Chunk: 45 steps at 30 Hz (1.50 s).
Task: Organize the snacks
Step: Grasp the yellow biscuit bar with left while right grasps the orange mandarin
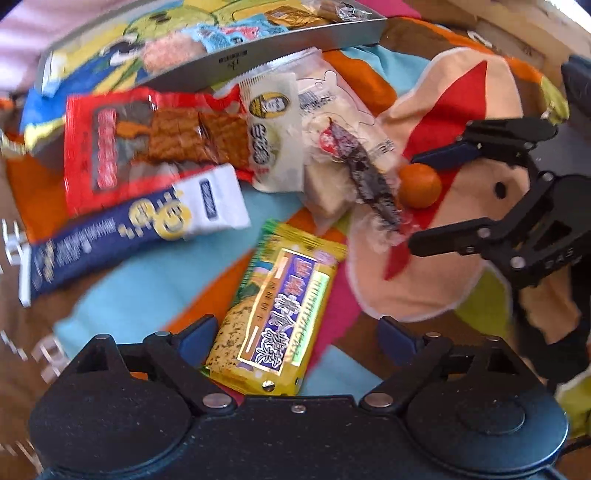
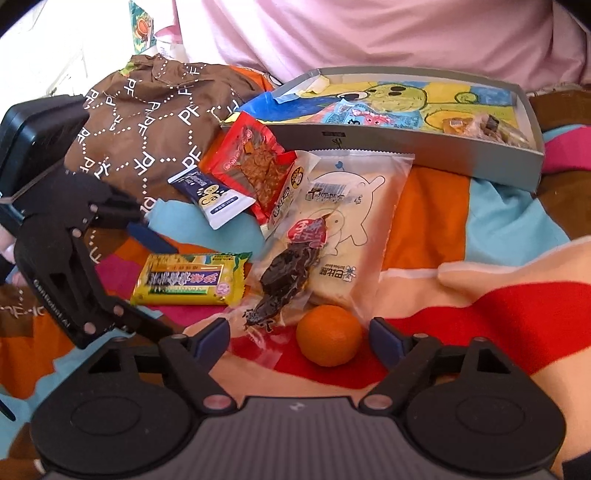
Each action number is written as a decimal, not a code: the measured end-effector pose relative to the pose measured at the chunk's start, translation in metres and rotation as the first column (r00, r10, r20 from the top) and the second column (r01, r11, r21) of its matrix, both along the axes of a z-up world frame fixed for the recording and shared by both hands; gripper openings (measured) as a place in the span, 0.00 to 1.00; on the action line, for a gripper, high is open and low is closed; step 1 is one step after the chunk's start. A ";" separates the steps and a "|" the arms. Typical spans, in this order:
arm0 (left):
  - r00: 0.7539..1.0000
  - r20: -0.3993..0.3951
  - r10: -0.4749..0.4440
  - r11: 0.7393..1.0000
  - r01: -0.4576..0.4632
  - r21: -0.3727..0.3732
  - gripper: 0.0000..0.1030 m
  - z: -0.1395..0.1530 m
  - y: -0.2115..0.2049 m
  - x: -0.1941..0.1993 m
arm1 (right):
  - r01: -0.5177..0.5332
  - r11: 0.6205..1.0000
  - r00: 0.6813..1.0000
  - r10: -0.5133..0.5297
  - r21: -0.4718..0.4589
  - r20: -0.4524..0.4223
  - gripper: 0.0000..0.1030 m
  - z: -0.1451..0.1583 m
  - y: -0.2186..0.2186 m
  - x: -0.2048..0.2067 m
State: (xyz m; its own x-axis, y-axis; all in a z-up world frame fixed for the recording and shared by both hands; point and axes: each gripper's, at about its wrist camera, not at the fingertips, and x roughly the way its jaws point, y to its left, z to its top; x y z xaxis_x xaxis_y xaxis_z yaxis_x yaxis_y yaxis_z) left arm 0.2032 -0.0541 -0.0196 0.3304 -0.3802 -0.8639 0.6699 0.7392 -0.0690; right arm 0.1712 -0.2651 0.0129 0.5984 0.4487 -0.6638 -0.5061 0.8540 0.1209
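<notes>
A yellow snack pack (image 1: 280, 314) (image 2: 188, 278) lies on the colourful blanket between the wide-apart fingers of my left gripper (image 1: 297, 336) (image 2: 151, 278), which is open. A small orange (image 2: 328, 336) (image 1: 421, 184) sits between the fingers of my right gripper (image 2: 297, 338) (image 1: 432, 199), also open and not touching it. Beyond lie a red pack (image 1: 147, 144) (image 2: 255, 155), a blue-and-white bar (image 1: 129, 229) (image 2: 214, 195), a clear bread bag (image 2: 354, 221) (image 1: 325, 96) and a dark snack packet (image 2: 288, 280) (image 1: 365, 184). A grey box (image 2: 406, 144) (image 1: 295, 48) stands behind them.
The grey box holds a few wrapped snacks (image 2: 484, 127) at one end, over a cartoon-printed bottom. A brown printed bag (image 2: 147, 122) lies beside the pile. A small cream pack (image 1: 273, 136) rests against the red one. A person in a pink top (image 2: 369, 33) sits behind the box.
</notes>
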 end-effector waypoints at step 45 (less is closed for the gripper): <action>0.946 -0.048 0.320 0.947 -0.321 -0.015 0.51 0.006 -0.020 -0.026 | -0.006 0.996 0.999 0.002 -0.086 -0.046 0.39 0.001 0.024 -0.031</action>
